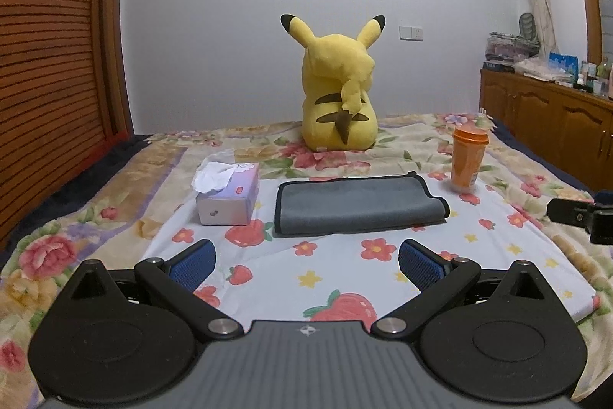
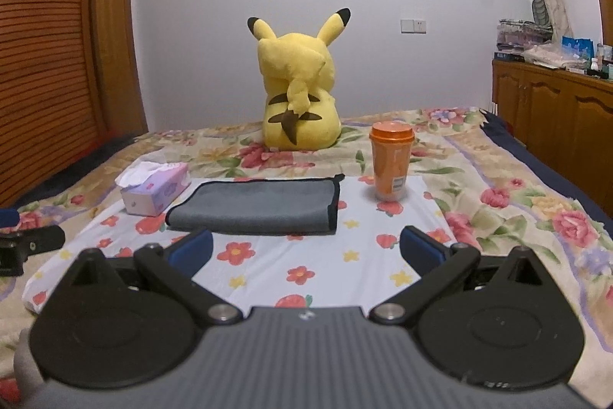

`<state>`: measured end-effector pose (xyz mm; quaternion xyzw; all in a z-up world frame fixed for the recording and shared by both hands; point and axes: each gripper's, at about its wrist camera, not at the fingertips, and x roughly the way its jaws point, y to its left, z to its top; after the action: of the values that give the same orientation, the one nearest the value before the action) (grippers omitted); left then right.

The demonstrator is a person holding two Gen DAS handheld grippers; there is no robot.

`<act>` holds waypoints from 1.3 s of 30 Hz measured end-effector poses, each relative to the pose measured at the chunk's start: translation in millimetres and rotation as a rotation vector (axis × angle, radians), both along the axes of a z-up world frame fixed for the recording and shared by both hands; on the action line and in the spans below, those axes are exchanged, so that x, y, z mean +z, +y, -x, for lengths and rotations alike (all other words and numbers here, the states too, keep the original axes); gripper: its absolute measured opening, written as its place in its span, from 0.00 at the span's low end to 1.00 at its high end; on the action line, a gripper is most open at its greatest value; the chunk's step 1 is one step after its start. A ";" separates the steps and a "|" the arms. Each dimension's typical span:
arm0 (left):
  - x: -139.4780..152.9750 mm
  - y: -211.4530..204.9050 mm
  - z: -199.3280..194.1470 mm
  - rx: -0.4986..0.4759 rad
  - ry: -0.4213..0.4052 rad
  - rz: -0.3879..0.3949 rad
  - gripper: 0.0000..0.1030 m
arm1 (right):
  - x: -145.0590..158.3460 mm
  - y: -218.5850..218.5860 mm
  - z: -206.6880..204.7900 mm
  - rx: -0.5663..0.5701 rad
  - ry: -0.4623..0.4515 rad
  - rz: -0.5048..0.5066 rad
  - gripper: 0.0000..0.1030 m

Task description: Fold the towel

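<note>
A grey towel (image 1: 356,206) with a dark border lies folded flat on a white flowered mat (image 1: 345,275) on the bed. It also shows in the right wrist view (image 2: 256,206). My left gripper (image 1: 306,263) is open and empty, held back from the towel's near edge. My right gripper (image 2: 306,252) is open and empty, also short of the towel. Part of the right gripper (image 1: 582,217) shows at the right edge of the left wrist view, and part of the left gripper (image 2: 27,248) at the left edge of the right wrist view.
A tissue box (image 1: 230,194) stands just left of the towel, an orange lidded cup (image 1: 469,160) just right of it. A yellow Pikachu plush (image 1: 337,94) sits behind. A wooden cabinet (image 1: 548,114) stands at right and a wooden slatted wardrobe (image 1: 49,64) at left.
</note>
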<state>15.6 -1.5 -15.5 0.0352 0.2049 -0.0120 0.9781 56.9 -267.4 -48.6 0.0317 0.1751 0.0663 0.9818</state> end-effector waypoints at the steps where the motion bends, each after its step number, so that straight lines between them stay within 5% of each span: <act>1: 0.2 0.5 0.4 0.000 -0.002 0.001 1.00 | 0.4 0.4 0.4 -0.002 -0.003 0.001 1.00; 39: -2.5 1.0 6.1 -0.005 -0.031 -0.001 1.00 | 1.6 -4.5 2.3 -0.015 -0.020 0.004 1.00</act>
<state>9.5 -0.5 -18.0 0.0365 0.1896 -0.0140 0.9811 54.6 -271.9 -47.0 0.0306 0.1650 0.0591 0.9840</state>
